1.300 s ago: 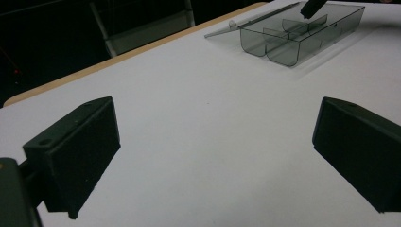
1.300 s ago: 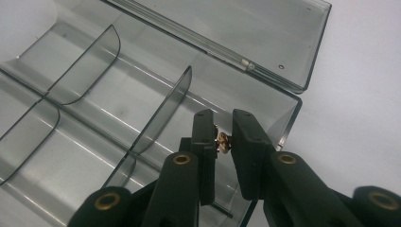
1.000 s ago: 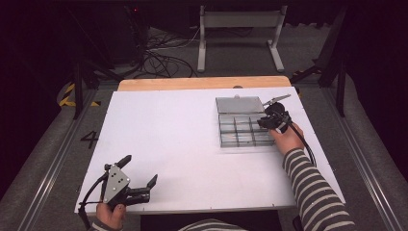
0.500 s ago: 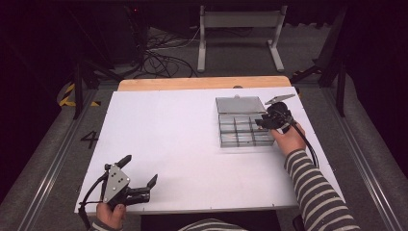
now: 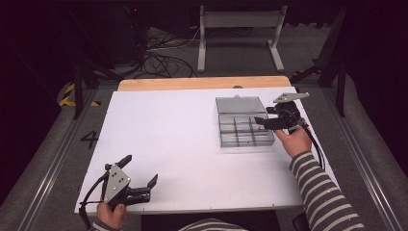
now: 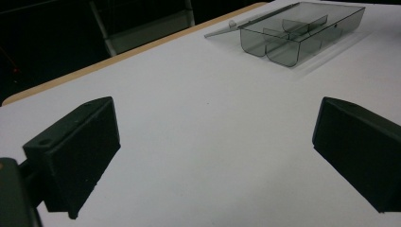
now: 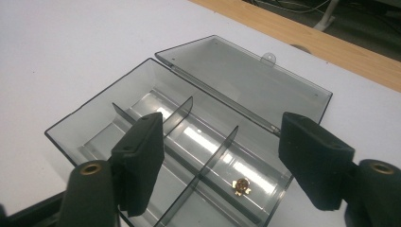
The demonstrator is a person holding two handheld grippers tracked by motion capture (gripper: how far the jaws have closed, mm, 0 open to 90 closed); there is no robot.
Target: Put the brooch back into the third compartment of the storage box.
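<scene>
A: Which step was in hand?

B: Placing, I judged. The right gripper (image 5: 267, 120) hung over the compartment box (image 5: 243, 129) at the far right of the bench (image 5: 163, 130). Its jaws had just been opening, stood apart, with nothing between them.

A: And the part itself?

B: A small brass piece (image 7: 242, 185) lay on the floor of one compartment, below the gap between the jaws and nearer the right one — touching neither. The lid (image 7: 246, 80) lay flat open on the far side of the box.

A: The left gripper (image 5: 139, 180)?

B: Near left corner of the bench, jaws wide apart, empty, well away from the box.

A: Next move?

B: Probably draw the right gripper clear without clipping a divider; if nothing more goes in, swing the lid shut — that needs a jaw under its far edge.

A: Any difference between views?

B: The right gripper view gave the brass piece and the dividers plainly; from the high view it was too small to make out, though it placed both hands at once.
</scene>
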